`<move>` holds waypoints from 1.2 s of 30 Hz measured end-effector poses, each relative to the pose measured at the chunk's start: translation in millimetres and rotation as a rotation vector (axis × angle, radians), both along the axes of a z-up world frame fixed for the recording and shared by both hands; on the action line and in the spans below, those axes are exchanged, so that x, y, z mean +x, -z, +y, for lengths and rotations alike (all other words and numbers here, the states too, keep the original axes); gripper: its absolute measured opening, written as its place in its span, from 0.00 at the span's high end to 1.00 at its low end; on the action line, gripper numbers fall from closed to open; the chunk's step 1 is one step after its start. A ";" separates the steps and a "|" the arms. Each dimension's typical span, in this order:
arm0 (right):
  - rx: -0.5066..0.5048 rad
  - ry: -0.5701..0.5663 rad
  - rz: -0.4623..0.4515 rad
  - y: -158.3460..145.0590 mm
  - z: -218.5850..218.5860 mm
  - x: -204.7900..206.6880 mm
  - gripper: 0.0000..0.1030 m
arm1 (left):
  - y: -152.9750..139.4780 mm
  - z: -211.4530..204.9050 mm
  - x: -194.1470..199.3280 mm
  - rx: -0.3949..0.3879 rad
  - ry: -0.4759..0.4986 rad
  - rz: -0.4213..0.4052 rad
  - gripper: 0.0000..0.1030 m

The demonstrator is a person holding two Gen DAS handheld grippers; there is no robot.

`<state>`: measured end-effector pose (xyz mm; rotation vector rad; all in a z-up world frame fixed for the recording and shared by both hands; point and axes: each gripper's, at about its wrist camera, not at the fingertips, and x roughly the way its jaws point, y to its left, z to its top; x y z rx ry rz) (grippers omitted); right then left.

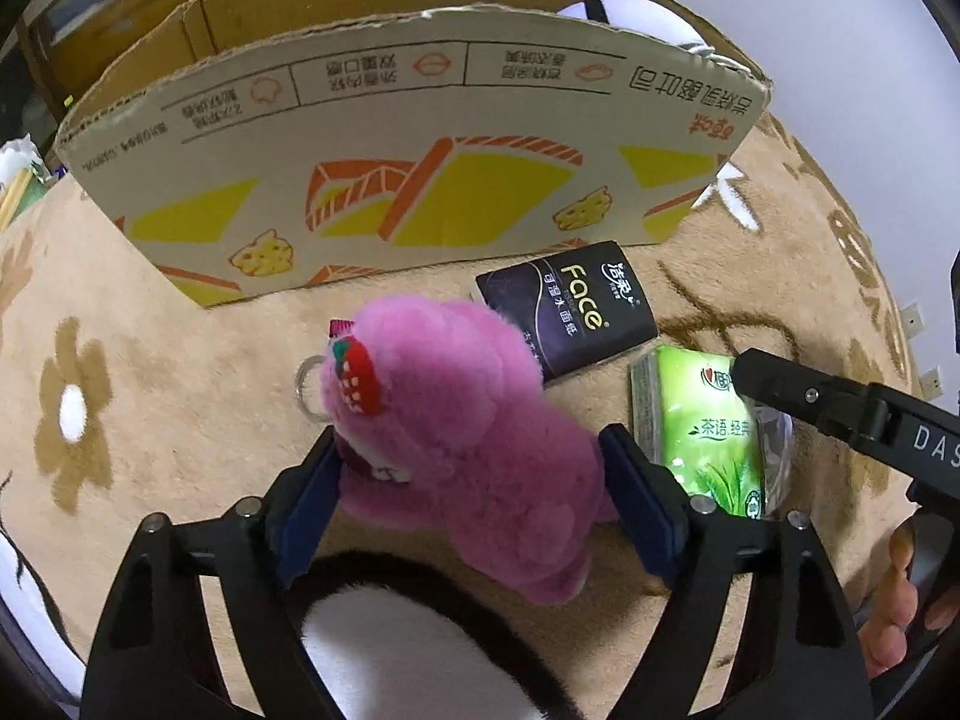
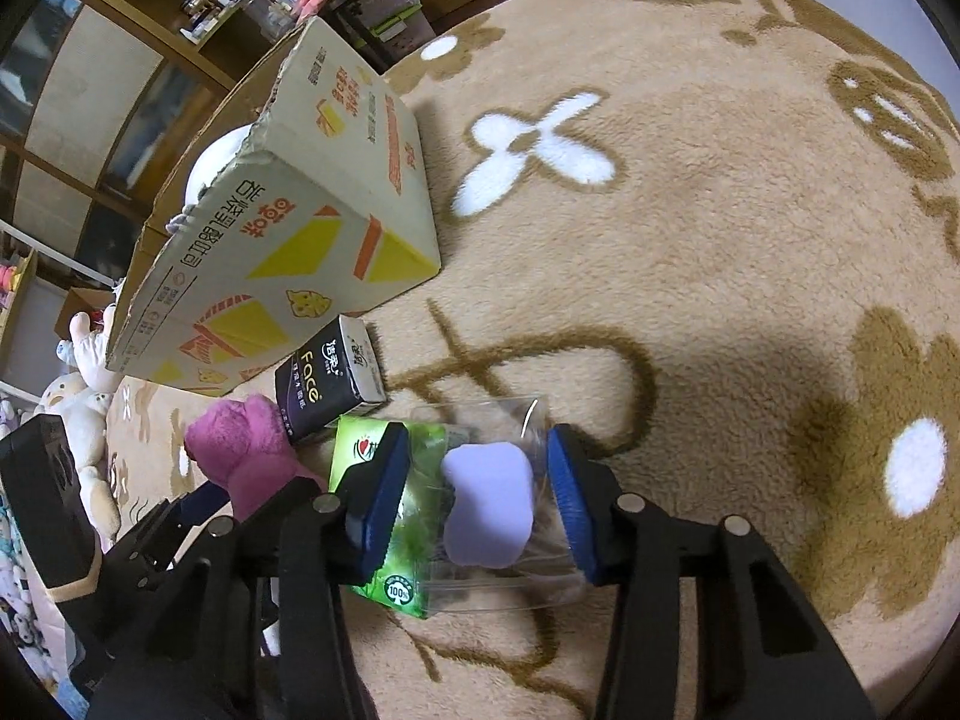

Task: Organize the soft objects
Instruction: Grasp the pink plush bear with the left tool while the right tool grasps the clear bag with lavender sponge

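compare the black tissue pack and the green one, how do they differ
The black tissue pack is dark with gold "Face" lettering; the green tissue pack is bright green with a tea-leaf print. The black pack lies next to the cardboard box, clear of both grippers; the green pack lies farther from it, with one finger of the right gripper over it. Both are small soft packs lying flat on the tan blanket.
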<state>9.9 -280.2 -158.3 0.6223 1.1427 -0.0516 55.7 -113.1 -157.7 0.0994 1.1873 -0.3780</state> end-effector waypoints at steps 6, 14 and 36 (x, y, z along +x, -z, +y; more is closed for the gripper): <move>-0.017 -0.001 -0.011 -1.7 1.4 0.5 0.53 | -3.0 10.1 -2.9 -0.019 -0.012 0.002 0.23; -0.041 -0.007 -0.025 -5.3 3.0 1.7 0.53 | -13.0 20.1 -7.1 -0.020 -0.017 -0.014 0.25; -0.122 -0.020 -0.047 -13.7 7.0 -0.1 0.54 | 0.0 37.1 -3.8 -0.070 -0.063 0.092 0.29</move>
